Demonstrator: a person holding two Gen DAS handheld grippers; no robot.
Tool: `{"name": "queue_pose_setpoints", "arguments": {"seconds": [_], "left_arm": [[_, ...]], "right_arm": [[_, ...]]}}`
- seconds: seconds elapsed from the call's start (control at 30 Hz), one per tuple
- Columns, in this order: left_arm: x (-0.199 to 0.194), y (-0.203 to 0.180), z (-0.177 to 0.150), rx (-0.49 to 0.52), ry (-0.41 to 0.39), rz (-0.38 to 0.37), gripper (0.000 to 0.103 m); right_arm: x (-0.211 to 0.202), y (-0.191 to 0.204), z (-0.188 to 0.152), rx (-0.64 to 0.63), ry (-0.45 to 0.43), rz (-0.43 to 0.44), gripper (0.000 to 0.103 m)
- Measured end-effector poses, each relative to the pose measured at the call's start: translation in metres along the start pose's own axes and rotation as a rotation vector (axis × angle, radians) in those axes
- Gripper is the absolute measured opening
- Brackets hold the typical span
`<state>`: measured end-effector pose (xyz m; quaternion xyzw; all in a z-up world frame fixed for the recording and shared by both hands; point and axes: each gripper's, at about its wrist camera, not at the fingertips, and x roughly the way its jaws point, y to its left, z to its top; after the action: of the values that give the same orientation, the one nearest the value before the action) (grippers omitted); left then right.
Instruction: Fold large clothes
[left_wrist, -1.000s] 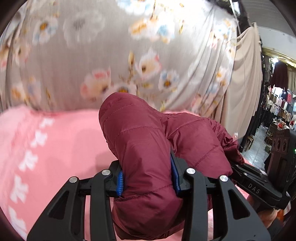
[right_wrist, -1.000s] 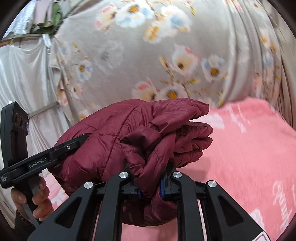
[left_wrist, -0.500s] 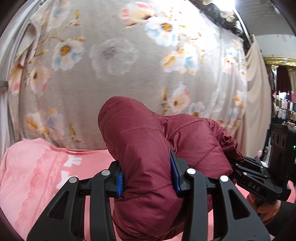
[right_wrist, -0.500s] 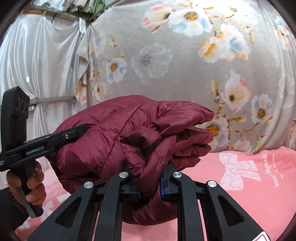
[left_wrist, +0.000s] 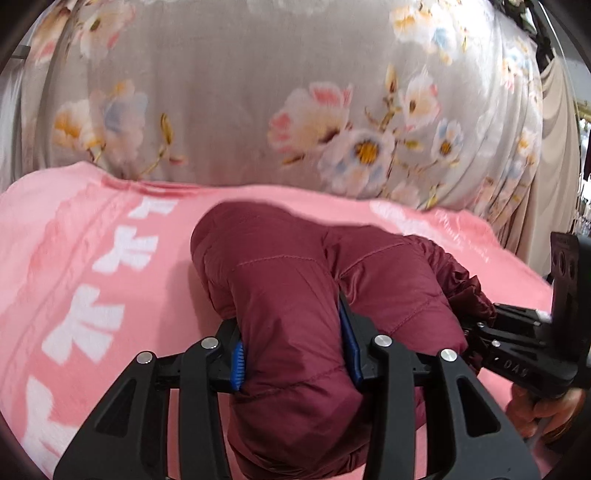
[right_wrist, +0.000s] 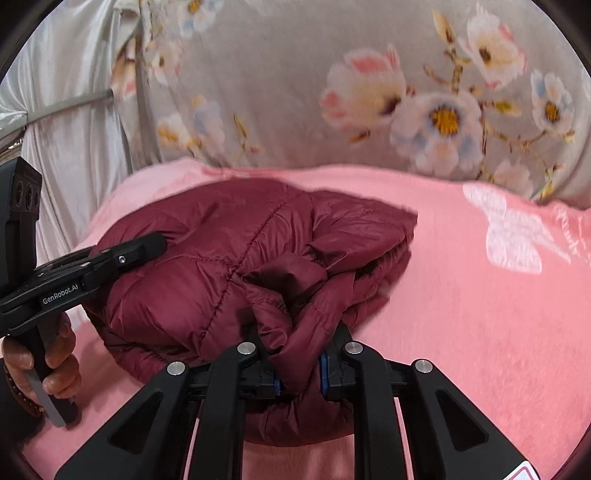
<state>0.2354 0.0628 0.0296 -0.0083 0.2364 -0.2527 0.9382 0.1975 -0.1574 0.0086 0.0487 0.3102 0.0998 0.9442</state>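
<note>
A dark red quilted jacket (left_wrist: 295, 295), folded into a thick bundle, is low over the pink blanket (left_wrist: 92, 258). My left gripper (left_wrist: 295, 360) is shut on the bundle's left end, with a thick wad between the blue pads. My right gripper (right_wrist: 300, 380) is shut on a bunched fold at the jacket's (right_wrist: 229, 251) right end. Each gripper shows in the other's view, the right one (left_wrist: 517, 347) at the jacket's far side, the left one (right_wrist: 96, 266) on its top left. Whether the bundle touches the blanket I cannot tell.
The pink blanket (right_wrist: 480, 295) with white bow prints covers the surface. A grey floral curtain (left_wrist: 295, 92) hangs right behind it. A white drape (right_wrist: 66, 110) hangs at the left, a beige one (left_wrist: 554, 166) at the right.
Both grippers have come down and forward with the jacket bundle, from in front of the curtain to low over the blanket. The grips have not changed.
</note>
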Motion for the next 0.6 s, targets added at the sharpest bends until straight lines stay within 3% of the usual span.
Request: {"name": "queue_pose_setpoints", "arguments": {"seconds": [0.1, 0.23, 0.3, 0.37, 0.43, 0.5, 0.6], "left_arm": [[0.001, 0.005, -0.012, -0.013, 0.048, 0.031, 0.053], [0.002, 0.017, -0.017, -0.089, 0.161, 0.067, 0.068], [-0.004, 0.026, -0.02, -0.142, 0.229, 0.123, 0.084], [-0.013, 0.034, -0.022, -0.189, 0.274, 0.153, 0.086], [-0.025, 0.041, -0.023, -0.242, 0.336, 0.164, 0.086], [-0.037, 0.045, -0.021, -0.277, 0.381, 0.203, 0.085], [-0.054, 0.036, -0.005, -0.247, 0.37, 0.308, 0.085]], "right_arm": [[0.009, -0.017, -0.007, 0.131, 0.093, 0.057, 0.018], [0.005, -0.034, -0.019, 0.288, 0.155, 0.113, 0.032], [-0.008, -0.042, -0.028, 0.356, 0.19, 0.123, 0.039], [-0.022, -0.048, -0.033, 0.395, 0.211, 0.131, 0.043], [-0.039, -0.052, -0.038, 0.414, 0.235, 0.107, 0.043], [-0.062, -0.049, -0.037, 0.381, 0.245, 0.024, 0.043], [-0.084, -0.032, -0.018, 0.266, 0.206, -0.095, 0.028]]}}
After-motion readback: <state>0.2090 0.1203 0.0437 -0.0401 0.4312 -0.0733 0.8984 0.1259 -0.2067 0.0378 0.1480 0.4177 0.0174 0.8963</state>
